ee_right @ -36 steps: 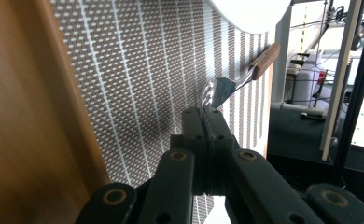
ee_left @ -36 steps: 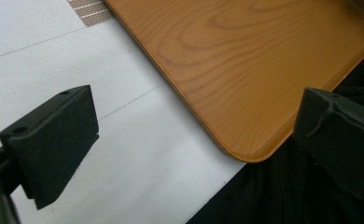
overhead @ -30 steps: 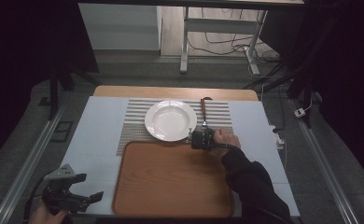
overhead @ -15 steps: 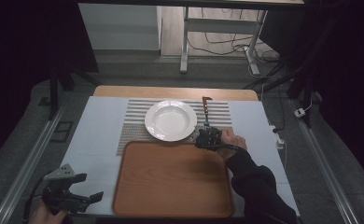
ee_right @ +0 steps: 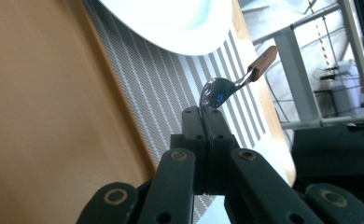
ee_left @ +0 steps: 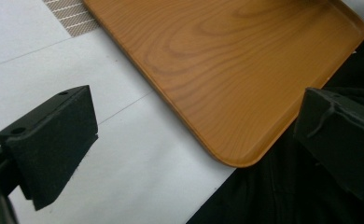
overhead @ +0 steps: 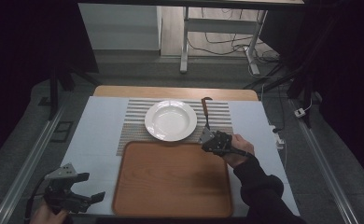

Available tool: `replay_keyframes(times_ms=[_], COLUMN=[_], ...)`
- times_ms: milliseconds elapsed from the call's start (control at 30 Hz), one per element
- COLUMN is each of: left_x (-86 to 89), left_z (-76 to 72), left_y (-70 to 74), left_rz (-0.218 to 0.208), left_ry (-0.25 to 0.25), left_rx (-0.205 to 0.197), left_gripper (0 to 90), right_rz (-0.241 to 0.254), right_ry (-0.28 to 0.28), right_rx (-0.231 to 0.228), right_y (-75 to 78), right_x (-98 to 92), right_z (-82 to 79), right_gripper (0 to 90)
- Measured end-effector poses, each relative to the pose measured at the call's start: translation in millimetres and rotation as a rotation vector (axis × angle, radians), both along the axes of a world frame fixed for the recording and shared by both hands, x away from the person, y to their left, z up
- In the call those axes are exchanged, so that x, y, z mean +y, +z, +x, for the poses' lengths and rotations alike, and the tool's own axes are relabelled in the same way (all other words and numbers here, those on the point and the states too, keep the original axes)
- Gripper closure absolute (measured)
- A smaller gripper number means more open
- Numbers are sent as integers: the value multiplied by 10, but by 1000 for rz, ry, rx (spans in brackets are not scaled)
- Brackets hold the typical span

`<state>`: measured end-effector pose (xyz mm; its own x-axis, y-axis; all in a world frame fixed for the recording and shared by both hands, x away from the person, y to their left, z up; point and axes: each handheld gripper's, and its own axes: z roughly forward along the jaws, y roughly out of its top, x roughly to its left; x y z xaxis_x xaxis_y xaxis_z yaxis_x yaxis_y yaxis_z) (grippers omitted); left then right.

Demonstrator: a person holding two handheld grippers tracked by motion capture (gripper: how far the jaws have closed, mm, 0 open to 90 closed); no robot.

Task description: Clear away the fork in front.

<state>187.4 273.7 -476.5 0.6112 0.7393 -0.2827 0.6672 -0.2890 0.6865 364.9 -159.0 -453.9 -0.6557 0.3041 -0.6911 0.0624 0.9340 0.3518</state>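
Two hand-held grippers: the right one [overhead: 211, 139] clenches a wooden-handled spoon [ee_right: 236, 78] over the striped mat [overhead: 133, 126], between plate [overhead: 171, 120] and table [overhead: 98, 121] edge. The left [overhead: 84, 193] gapes wide beside the bare tray's [overhead: 171, 177] near corner.

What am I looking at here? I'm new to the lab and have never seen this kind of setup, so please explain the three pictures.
No robot: a person holds a two-jaw gripper in each hand. The high view looks down on the table; the other two come from cameras riding on each gripper.

On the table lie a striped placemat, a white plate on it, and a wooden tray nearer the person.

The right gripper, at the tray's far right corner, is shut on the bowl of a spoon with a wooden handle. The left gripper hangs open at the table's near left edge, holding nothing.
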Motion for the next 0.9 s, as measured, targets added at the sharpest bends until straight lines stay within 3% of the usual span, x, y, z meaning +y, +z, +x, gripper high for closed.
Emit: replay_keyframes(times_ms=[233, 400, 533, 667, 767, 900], left_x=[-39, -95, -155, -211, -284, -392], left_z=[54, 105, 176, 233, 296, 404], left_y=[14, 44, 75, 76, 87, 116], left_rz=[-31, -37, -69, -65, -37, -10], left_ry=[-58, -88, -106, -125, -145, -180], left_rx=[-15, -40, -42, -39, -50, -59], left_gripper=[0, 0, 0, 0, 0, 0], right_rz=[155, 306, 429, 532, 591, 639], right_ry=[36, 66, 95, 125, 156, 204], right_rx=[83, 171, 254, 328, 376, 451], right_y=[139, 241, 294, 330, 345, 338], right_x=[-131, -253, -356, -434, -475, -505], right_z=[-205, -315, -382, -445, -494, -558], right_gripper=[900, 900, 900, 900, 900, 900])
